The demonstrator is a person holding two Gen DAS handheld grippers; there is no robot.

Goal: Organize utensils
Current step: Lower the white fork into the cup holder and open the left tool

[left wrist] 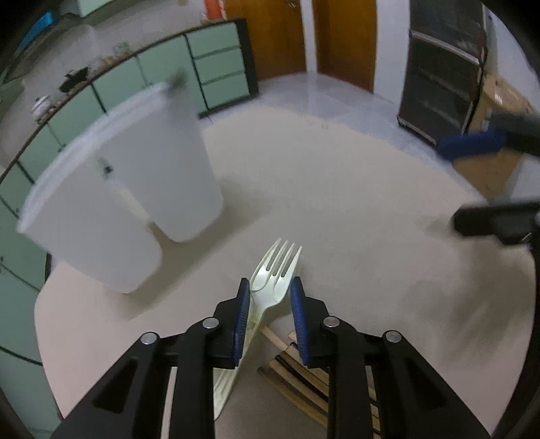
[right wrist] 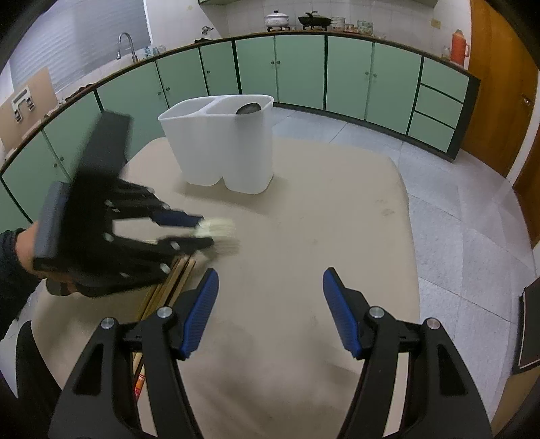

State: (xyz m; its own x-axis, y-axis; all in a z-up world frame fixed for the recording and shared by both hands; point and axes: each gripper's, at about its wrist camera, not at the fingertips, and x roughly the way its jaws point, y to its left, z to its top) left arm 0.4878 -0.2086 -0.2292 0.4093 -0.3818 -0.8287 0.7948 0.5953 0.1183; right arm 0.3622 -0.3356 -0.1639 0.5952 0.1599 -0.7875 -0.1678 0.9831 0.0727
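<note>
My left gripper (left wrist: 270, 290) is shut on two white plastic forks (left wrist: 275, 270), held above the beige table (left wrist: 337, 202); the tines stick out past the blue pads. In the right wrist view the left gripper (right wrist: 199, 231) and the forks (right wrist: 219, 233) are blurred at the left. A white two-compartment holder (left wrist: 135, 189) stands ahead to the left; it also shows at the table's far side in the right wrist view (right wrist: 222, 145), with a dark spoon (right wrist: 248, 108) in its right compartment. Wooden chopsticks (left wrist: 303, 375) lie under the left gripper. My right gripper (right wrist: 270, 290) is open and empty.
Green kitchen cabinets (right wrist: 303, 74) line the far wall with pots (right wrist: 276, 18) on the counter. A wooden door (right wrist: 499, 84) is at the right. The chopsticks (right wrist: 162, 297) lie at the table's left front. The right gripper's fingers (left wrist: 472, 145) show at the right edge.
</note>
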